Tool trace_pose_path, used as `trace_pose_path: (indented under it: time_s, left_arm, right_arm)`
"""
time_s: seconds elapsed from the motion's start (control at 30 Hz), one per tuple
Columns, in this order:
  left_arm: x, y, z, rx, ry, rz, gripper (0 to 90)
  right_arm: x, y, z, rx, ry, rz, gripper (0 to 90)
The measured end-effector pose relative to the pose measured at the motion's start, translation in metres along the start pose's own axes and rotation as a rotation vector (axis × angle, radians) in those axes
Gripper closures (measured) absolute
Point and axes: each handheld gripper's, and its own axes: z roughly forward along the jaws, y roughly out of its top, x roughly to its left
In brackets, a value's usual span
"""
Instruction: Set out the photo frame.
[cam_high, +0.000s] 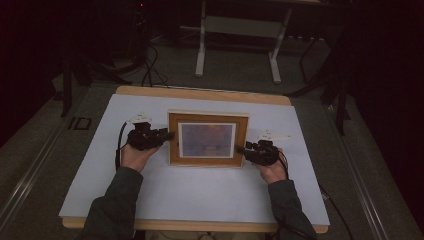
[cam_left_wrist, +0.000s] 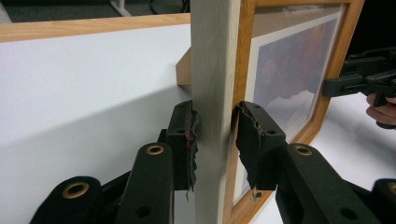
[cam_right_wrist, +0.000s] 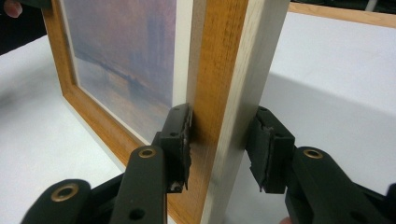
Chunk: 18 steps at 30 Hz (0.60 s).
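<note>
High view: both grippers (cam_high: 170, 135) (cam_high: 238, 148) clamp the picture frame (cam_high: 208, 139) upright on the white board (cam_high: 150, 195).

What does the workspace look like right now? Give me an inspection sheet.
Surface: white board with a wooden rim.
Job's things: wooden picture frame with a hazy purple print, standing upright on the board.
Clutter: nothing seen.
Grippers: left hand-held gripper shut on the frame's side rail; right hand-held gripper shut on the opposite rail.
Cables: black cable trails from the left hand-held gripper.
Surroundings: dim room, grey floor, pale stand legs behind.
</note>
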Motion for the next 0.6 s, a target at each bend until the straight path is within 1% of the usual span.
trace_pose_path:
  time_s: [0.03,0.1,0.13,0.17,0.2,0.3,0.5,0.53,0.6]
  left_arm:
    - [0.0,0.0,0.0,-0.001,-0.001,-0.002,67.9]
    - [0.0,0.0,0.0,-0.003,-0.006,-0.005,64.0]
    - [0.0,0.0,0.0,-0.003,-0.006,-0.005,64.0]
    - [-0.002,-0.001,0.001,-0.004,-0.006,-0.001,61.5]
    - [-0.003,-0.001,0.0,-0.006,-0.007,-0.001,60.8]
    - [-0.003,-0.002,-0.001,-0.008,-0.009,-0.005,59.3]
    - [-0.005,-0.002,-0.007,-0.018,-0.002,-0.005,58.9]
    - [-0.005,-0.003,-0.011,-0.031,-0.002,-0.003,58.9]
    - [-0.006,-0.002,-0.015,-0.041,0.004,0.002,58.9]
  right_arm:
    - [0.0,0.0,0.0,0.0,0.0,-0.002,60.9]
    - [0.0,0.0,0.0,0.0,0.0,-0.005,60.6]
    - [0.0,0.0,0.0,-0.001,-0.001,-0.006,60.6]
    - [0.0,0.0,-0.001,-0.006,-0.002,-0.005,57.6]
    - [-0.001,0.0,-0.002,-0.007,-0.002,-0.003,56.4]
    - [-0.002,0.0,-0.006,-0.011,-0.004,-0.003,54.4]
    - [-0.003,0.0,-0.012,-0.014,-0.01,-0.004,53.7]
    - [-0.003,-0.001,-0.014,-0.014,-0.013,-0.007,53.7]
    - [-0.002,-0.001,-0.016,-0.016,-0.017,-0.009,53.7]
